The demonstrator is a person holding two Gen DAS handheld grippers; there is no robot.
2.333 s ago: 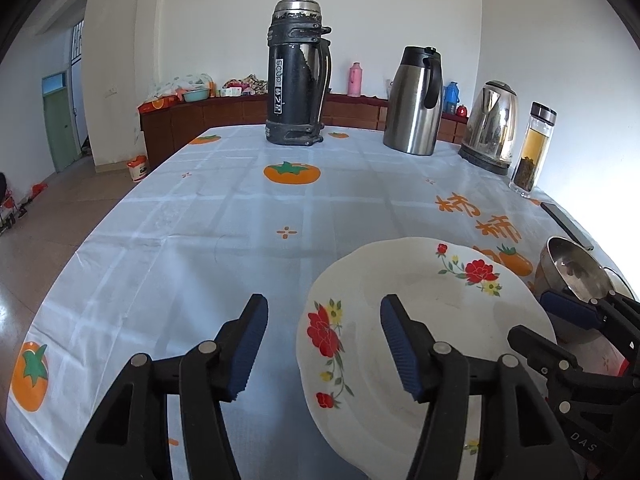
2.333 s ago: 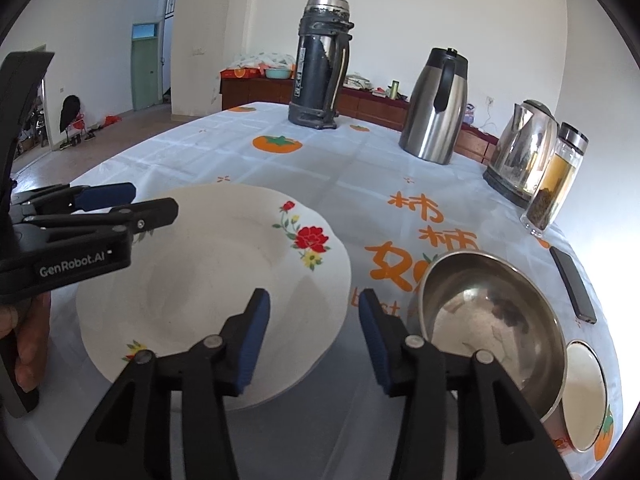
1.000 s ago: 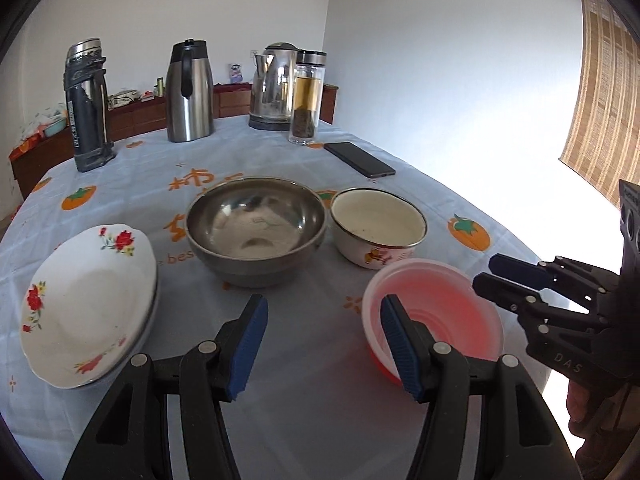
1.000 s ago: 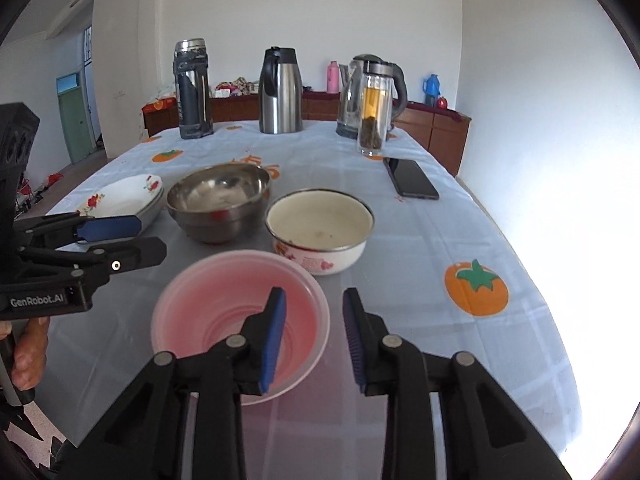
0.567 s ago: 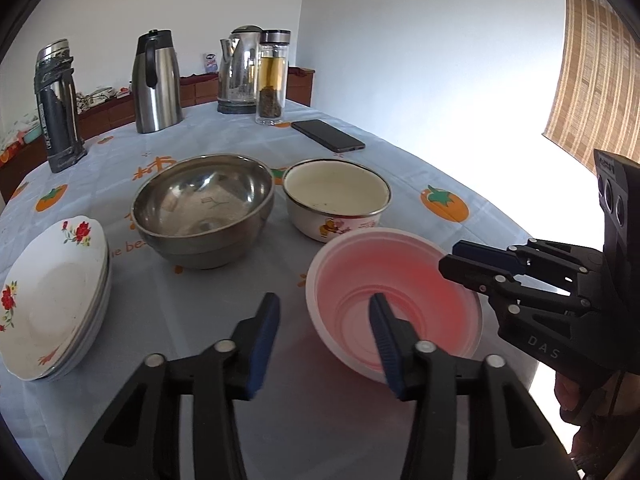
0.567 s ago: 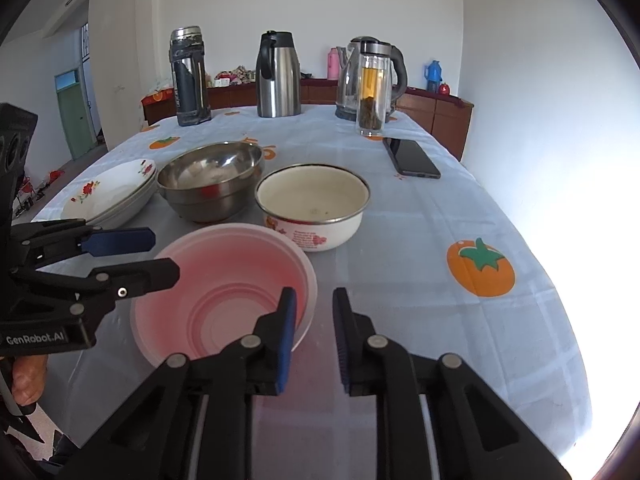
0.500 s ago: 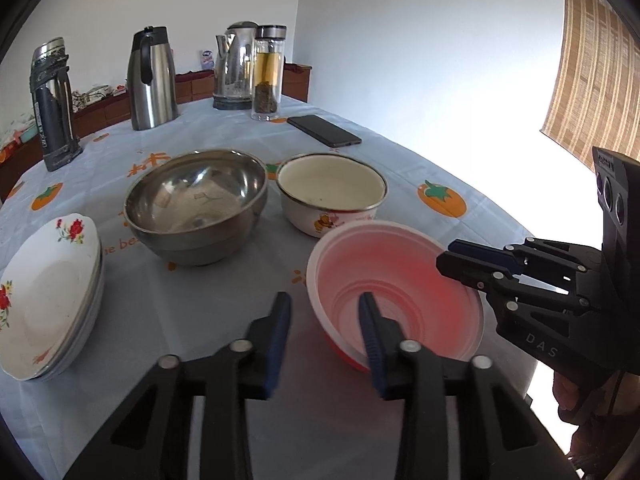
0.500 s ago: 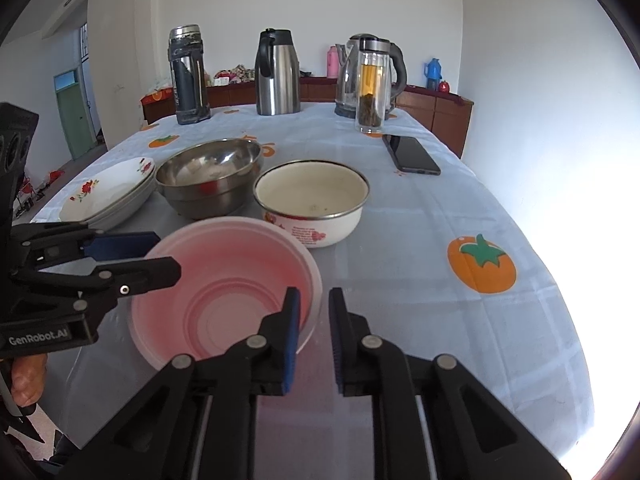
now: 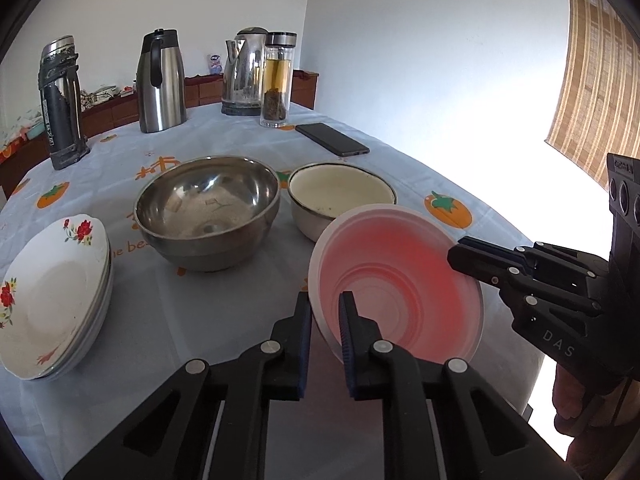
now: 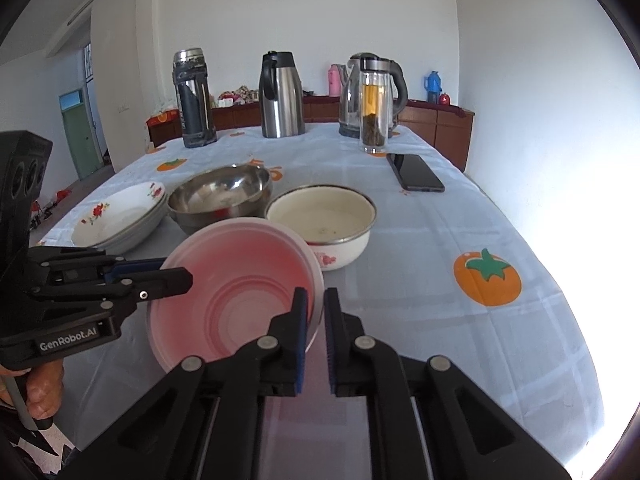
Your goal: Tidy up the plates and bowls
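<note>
Your left hand-held gripper (image 9: 325, 326) pinches the near-left rim of the pink plastic bowl (image 9: 400, 284), and your right hand-held gripper (image 10: 315, 330) clamps its opposite rim. The bowl seems tilted just above the desk (image 10: 420, 240), nearest the enamel bowl (image 10: 322, 220).

A home dining room: a desk (image 10: 420, 240) under a persimmon-print cloth carries thermoses (image 10: 195, 98), a kettle (image 10: 354, 96) and a phone (image 10: 415, 171), with a wooden sideboard (image 10: 436, 120) along the white wall.

pink bowl (image 9: 400, 280): translucent plastic, matt | steel bowl (image 9: 208, 208): shiny metal | white bowl (image 10: 322, 220): probably enamel
</note>
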